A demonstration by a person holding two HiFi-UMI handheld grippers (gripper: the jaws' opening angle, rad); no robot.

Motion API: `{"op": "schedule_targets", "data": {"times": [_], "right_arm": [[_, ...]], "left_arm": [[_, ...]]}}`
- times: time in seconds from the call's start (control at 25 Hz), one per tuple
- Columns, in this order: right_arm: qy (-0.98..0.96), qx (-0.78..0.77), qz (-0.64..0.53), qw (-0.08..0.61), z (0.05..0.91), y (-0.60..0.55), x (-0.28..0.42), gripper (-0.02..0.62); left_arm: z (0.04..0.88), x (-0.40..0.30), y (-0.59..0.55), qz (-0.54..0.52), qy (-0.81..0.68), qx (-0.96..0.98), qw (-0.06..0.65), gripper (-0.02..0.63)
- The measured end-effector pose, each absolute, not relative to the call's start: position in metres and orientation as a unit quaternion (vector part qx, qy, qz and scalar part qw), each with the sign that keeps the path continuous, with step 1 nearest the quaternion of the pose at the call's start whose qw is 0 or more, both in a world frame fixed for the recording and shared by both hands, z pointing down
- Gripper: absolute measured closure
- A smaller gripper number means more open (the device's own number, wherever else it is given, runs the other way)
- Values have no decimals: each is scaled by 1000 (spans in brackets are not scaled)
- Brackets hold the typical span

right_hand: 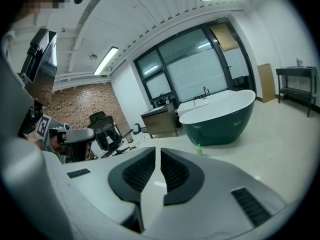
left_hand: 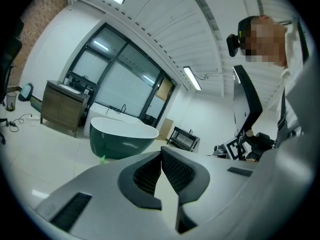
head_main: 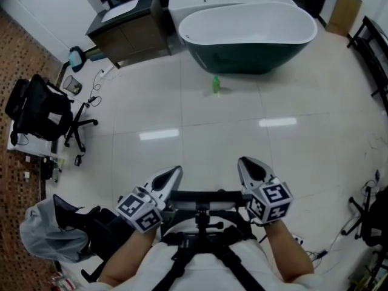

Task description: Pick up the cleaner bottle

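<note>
Approach stage, by my reading. The small green plastic cleaner bottle [head_main: 216, 84] stands upright on the pale glossy tiled floor [head_main: 182, 120], just in front of the dark green oval bathtub [head_main: 248, 56] and well apart from both your tools. Your left gripper [head_main: 173, 173] and right gripper [head_main: 247, 163] sit side by side close to your body, and the fingers [left_hand: 176, 170] of each are closed on nothing. The next move calls for closing the distance to the bottle. You then lower one gripper toward the floor and part its fingers wide enough to straddle the bottle's body before squeezing.
</note>
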State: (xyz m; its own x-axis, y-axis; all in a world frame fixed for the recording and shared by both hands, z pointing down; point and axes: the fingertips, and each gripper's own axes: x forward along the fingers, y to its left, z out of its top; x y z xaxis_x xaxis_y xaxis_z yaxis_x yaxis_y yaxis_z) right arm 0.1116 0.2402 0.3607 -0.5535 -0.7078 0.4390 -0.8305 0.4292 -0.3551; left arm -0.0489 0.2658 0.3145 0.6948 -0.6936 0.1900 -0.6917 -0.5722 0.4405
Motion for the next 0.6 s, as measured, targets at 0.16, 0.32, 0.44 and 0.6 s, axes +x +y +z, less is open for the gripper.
{"op": "schedule_targets", "data": {"times": [0.16,0.32,0.44,0.6], "right_arm": [[-834,463,278,109,363,233,118,566],[-831,467,280,114,365,226,119,566],[-827,475,277,116,365,216,117,566],[-818,490,278,117,366,195,113,566]], "left_arm": [[315,-40,253,4,-384,890,244,606],[313,-42,236,1,-383,892,241,606],[316,-50,221,-1,-381,892,242,606],[321,-60,195,-2,-372,895,244,606]]}}
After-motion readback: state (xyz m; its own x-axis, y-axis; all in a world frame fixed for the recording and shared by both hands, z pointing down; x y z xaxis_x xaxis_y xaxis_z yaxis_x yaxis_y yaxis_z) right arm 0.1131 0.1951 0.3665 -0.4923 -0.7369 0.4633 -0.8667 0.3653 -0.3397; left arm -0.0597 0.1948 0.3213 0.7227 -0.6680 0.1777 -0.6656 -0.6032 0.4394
